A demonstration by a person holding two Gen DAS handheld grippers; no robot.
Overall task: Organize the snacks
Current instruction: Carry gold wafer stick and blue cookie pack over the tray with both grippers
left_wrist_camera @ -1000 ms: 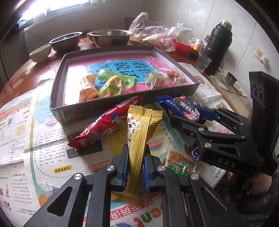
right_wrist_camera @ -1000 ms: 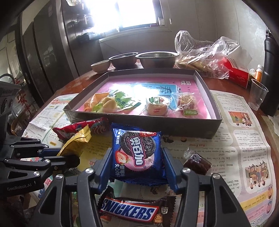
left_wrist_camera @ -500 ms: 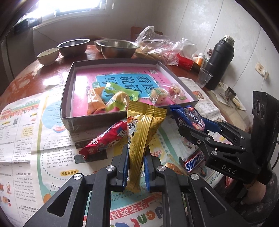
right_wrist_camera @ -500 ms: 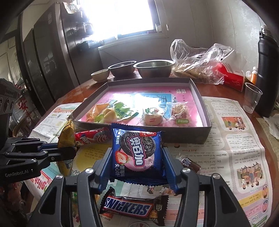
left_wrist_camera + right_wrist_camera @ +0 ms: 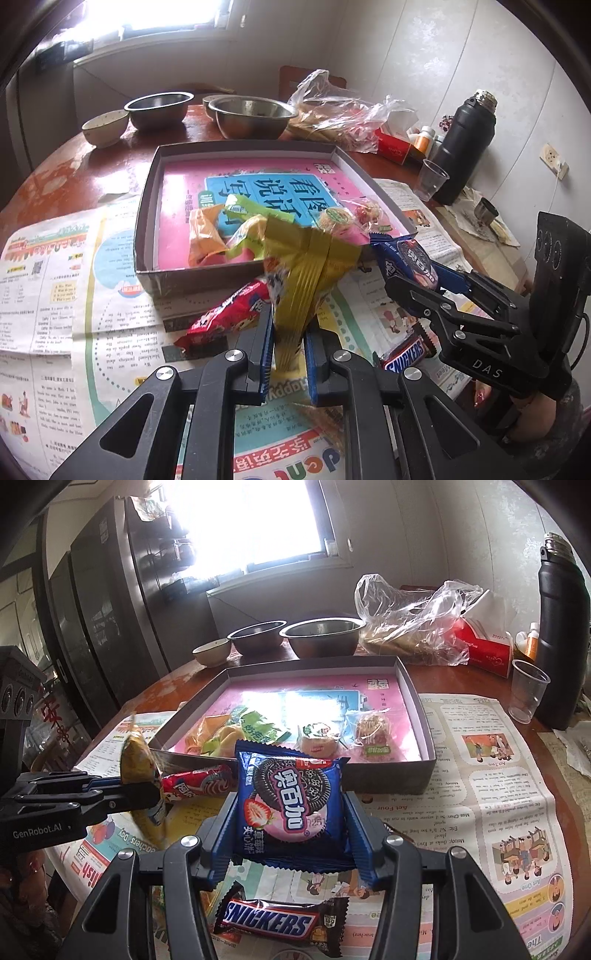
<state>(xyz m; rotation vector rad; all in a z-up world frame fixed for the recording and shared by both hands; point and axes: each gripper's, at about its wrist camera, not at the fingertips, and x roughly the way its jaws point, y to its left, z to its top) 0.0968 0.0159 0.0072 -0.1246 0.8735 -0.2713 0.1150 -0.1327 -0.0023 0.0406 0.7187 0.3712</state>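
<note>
The table [image 5: 74, 177] carries a spread newspaper [image 5: 55, 295], and on it, toward 12 o'clock in both wrist views, stands the shallow grey box [image 5: 424, 716] that serves as the snack tray; several small wrapped sweets [image 5: 321, 738] already lie along its near side, with the far half of its pink floor bare. The right gripper [image 5: 291, 812] is clamped across the flat faces of a blue cookie pack [image 5: 291, 801], held upright and clear of the paper, just short of the box's near wall. The left gripper [image 5: 288, 332] is pinched tight on the lower end of a gold wrapper [image 5: 314, 266], which stands up and fans out over the near wall at 12 o'clock; it shows motion blur. Loose items remain outside the box: a red packet [image 5: 229, 314] at 10 o'clock of the left gripper and a Snickers bar [image 5: 280, 919] at 6 o'clock of the right. Judgement: the step in hand is carrying both packs over the near wall. To do it well, each pack should clear the rim before lowering, land on the bare floor beyond the sweets rather than on them, and be let go only once resting. The two grippers work close together; staggering the placements would likely avoid a clash.
</note>
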